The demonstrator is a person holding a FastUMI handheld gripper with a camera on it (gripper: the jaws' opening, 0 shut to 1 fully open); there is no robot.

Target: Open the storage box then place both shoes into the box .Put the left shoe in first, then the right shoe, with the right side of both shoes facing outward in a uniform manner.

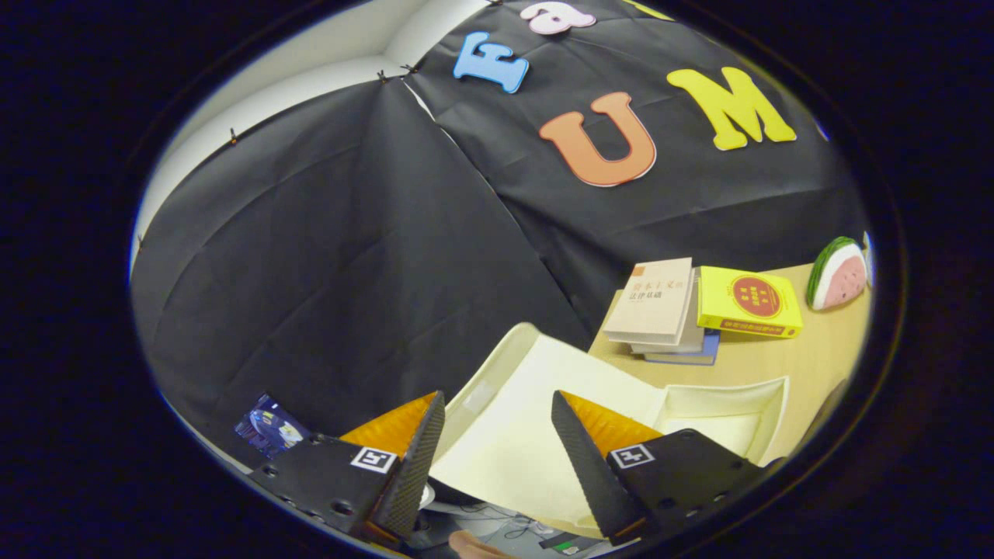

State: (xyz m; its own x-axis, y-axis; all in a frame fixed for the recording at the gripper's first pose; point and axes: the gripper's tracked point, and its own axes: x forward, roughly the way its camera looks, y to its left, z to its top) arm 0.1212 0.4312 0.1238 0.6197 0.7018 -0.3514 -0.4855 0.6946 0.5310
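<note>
Gripper [497, 435] fingers spread wide, holding nothing, tilted above the cream storage box [722, 411] with its lid [528, 419] swung open, presumably ready for shoes.

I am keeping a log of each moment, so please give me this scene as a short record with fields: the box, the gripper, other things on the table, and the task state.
box: cream plastic storage box on the wooden table, its cream lid swung open
gripper: gripper open, fingers apart, the lid between and just beyond them, gripping nothing
books: stack of pale books and a yellow book beyond the box
toy: watermelon-slice toy beside the yellow book
task state: box open; no shoe seen inside the visible part
</note>
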